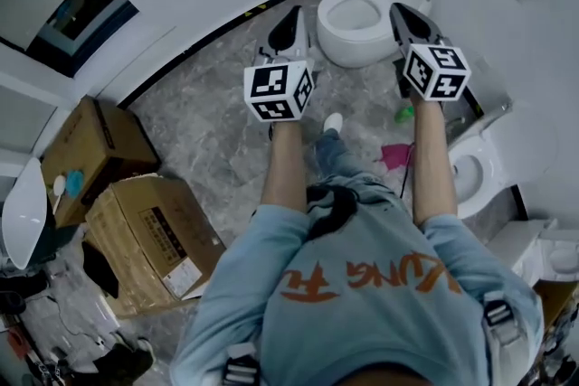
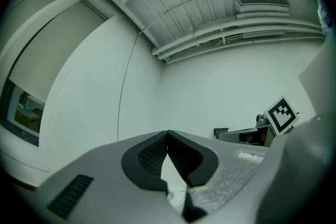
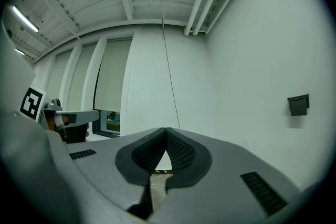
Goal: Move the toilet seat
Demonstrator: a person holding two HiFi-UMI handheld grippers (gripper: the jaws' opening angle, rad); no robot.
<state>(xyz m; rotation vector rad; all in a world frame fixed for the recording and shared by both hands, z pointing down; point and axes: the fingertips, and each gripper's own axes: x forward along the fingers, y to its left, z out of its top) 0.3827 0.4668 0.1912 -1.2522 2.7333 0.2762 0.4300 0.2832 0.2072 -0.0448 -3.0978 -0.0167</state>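
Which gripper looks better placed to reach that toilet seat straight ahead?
Probably the right. In the head view the right gripper overlaps the edge of the toilet, while the left gripper lies clear of it, over the floor. Both are shut and empty.

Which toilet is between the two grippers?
The farther white toilet, ahead between the left gripper and right gripper. The other white toilet sits beside the right forearm.

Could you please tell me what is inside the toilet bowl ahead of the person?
The toilet bowl is uncovered and shows only its pale inner surface, with no object visible in it. Its right edge is hidden behind the right tool.
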